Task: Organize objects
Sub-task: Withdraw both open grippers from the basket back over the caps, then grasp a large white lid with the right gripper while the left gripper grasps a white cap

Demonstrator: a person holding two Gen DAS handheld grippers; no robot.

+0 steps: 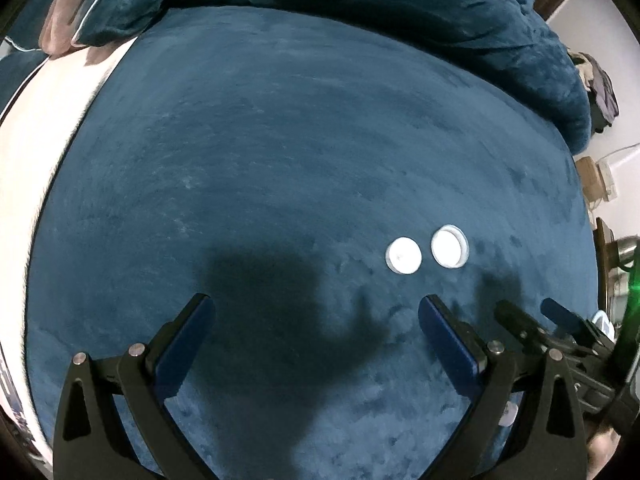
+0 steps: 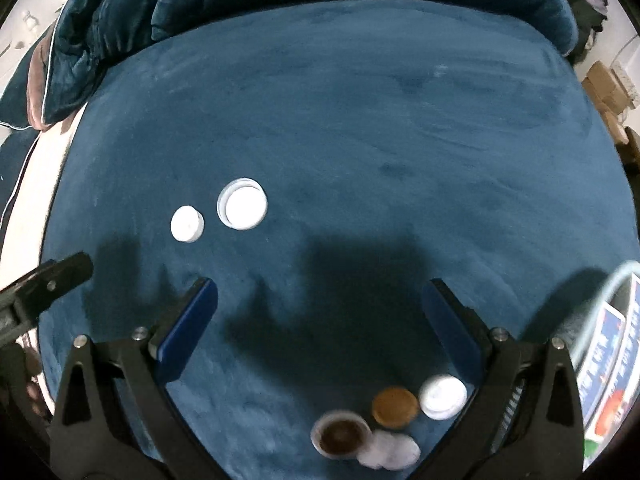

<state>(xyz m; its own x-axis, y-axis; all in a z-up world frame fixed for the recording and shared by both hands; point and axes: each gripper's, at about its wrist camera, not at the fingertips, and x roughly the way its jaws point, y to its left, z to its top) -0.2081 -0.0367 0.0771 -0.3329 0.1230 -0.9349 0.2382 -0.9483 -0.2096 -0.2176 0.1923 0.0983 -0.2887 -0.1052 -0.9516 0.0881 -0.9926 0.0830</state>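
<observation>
A blue plush blanket point(image 2: 360, 120) covered the whole bed beneath me, with rumpled bedding of the same blue point(image 1: 360, 0) heaped along its far edge. My left gripper point(image 1: 316, 312) hung over the blanket with both fingers spread wide and nothing between them; my right gripper point(image 2: 320, 300) was spread just as wide and also empty. A box with printed sides point(image 2: 608, 344) sat at the right edge. Two white caps lay side by side ahead of me, the rimmed cap point(image 2: 242, 204) just beside the plain cap point(image 2: 187, 224), not touching. Close under my right gripper clustered a brown lid point(image 2: 395, 407), a white lid point(image 2: 443, 397), an open cup point(image 2: 341, 434) with a dark inside and a blurred white piece point(image 2: 390, 450)
</observation>
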